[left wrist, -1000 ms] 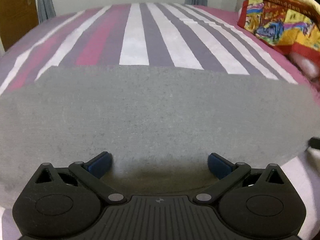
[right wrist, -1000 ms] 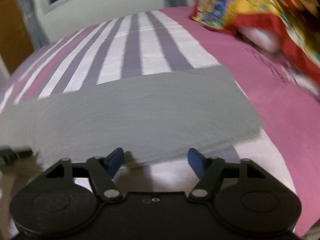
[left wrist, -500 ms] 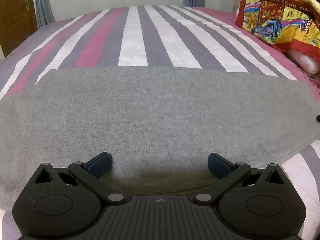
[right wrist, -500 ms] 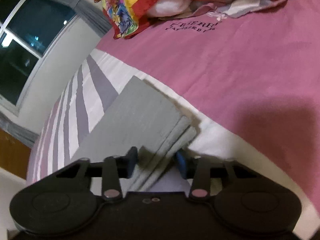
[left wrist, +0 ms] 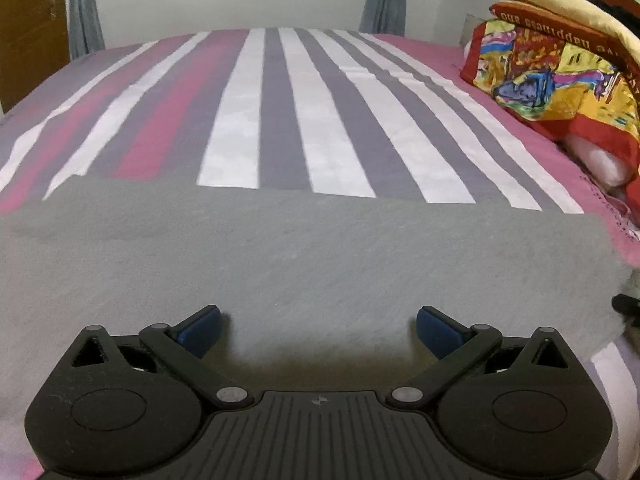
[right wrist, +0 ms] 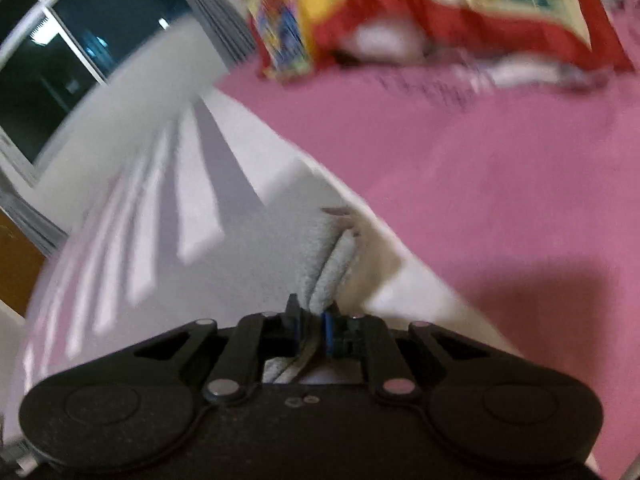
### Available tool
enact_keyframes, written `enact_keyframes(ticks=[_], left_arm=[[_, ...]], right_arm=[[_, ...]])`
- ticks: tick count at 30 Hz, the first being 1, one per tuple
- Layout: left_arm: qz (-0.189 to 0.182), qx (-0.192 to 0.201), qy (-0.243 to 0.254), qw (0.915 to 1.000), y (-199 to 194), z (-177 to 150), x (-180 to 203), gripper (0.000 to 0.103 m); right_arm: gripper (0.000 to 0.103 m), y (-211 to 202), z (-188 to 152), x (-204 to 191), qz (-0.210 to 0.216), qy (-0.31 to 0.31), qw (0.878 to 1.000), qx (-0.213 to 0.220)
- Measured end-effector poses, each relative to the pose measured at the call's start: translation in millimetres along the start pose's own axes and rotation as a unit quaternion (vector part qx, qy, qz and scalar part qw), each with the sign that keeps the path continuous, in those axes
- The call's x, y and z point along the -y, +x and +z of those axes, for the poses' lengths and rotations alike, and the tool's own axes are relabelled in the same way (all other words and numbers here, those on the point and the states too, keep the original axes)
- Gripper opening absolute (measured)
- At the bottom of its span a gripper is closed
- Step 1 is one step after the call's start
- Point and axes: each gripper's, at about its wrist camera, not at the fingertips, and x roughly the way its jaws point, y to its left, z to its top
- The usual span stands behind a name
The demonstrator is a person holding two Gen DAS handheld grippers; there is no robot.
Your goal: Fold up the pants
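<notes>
The grey pants [left wrist: 312,264] lie flat in a long folded band across the striped bed. My left gripper [left wrist: 318,330] is open and empty, its blue pads spread wide just above the near edge of the band. In the right wrist view my right gripper [right wrist: 311,330] is shut on the layered right end of the pants [right wrist: 328,272], which looks lifted and bunched between the pads. The view is blurred by motion.
The bed [left wrist: 280,112] has white, grey and pink stripes and a pink border [right wrist: 500,184] on the right. A pile of bright red and yellow bedding [left wrist: 560,76] sits at the right. A wall, curtains and a window [right wrist: 60,60] stand beyond the bed.
My right gripper turned toward the right end of the pants, closed on the layered edge and began to lift it. My left gripper stayed open over the pants.
</notes>
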Motion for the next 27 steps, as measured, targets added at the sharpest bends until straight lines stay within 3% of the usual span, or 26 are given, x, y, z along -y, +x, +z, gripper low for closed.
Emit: enact_keyframes(ticks=[2,5,7,11,15,21,27], left_arm=[[0.0,-0.012,-0.001,0.9999,9.7,1.7,5.2,0.103],[0.017,-0.026,0.014,0.9994,24.1,-1.8,17.0,0.103],[0.035,-0.026,0.039,0.9983,30.5,-6.8,26.7,0.103],[0.051,-0.019,0.051,0.9972,33.3,-12.7,32.9,0.103],[0.038,-0.028,0.036,0.9983,25.5,-2.9,26.8,0.103],[0.02,-0.003,-0.027,0.9994,-8.1,14.1,-26.4,0.103],[0.048,0.009,-0.084,0.9953,-38.0,10.3,-113.7,0.103]], right_arm=[[0.028,-2.8,1.4,4.0,0.017,0.027,1.0,0.002],[0.03,-0.3,2.4,5.1,0.025,0.039,0.999,-0.005],[0.029,6.7,3.6,6.0,0.025,0.045,0.999,-0.011],[0.015,13.0,3.1,2.9,0.0,0.022,1.0,-0.011],[0.014,2.5,8.0,-14.6,-0.004,0.009,1.0,0.008],[0.014,-23.2,14.5,-77.1,0.05,-0.066,0.995,0.047],[0.014,-24.2,-18.0,-178.9,0.146,-0.144,0.979,0.019]])
